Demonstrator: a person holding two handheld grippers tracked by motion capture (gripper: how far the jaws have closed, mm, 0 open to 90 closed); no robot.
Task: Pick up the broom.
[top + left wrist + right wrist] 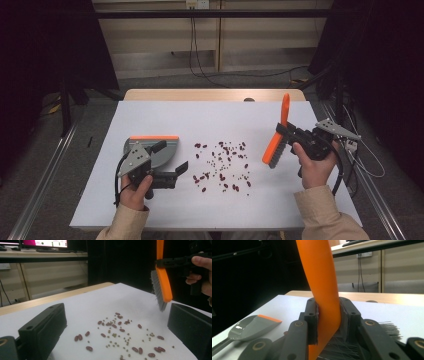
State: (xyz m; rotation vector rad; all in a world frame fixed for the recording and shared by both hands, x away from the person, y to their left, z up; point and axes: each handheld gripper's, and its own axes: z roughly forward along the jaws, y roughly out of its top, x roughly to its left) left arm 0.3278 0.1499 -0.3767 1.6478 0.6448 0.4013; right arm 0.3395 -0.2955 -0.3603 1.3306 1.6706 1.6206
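Observation:
Several dark red beans and smaller greenish seeds lie scattered on the middle of the white table top. My right gripper is shut on the orange handle of a brush, held above the table to the right of the beans, grey bristles pointing down-left. In the right gripper view the jaws clamp the orange handle from both sides. My left gripper stands open with nothing between its jaws, beside a grey dustpan with an orange lip. The left gripper view looks across the beans toward the brush.
The dustpan lies flat at the table's left. A wooden table edge runs along the back, with cables on the floor behind. Metal rails flank both sides of the table.

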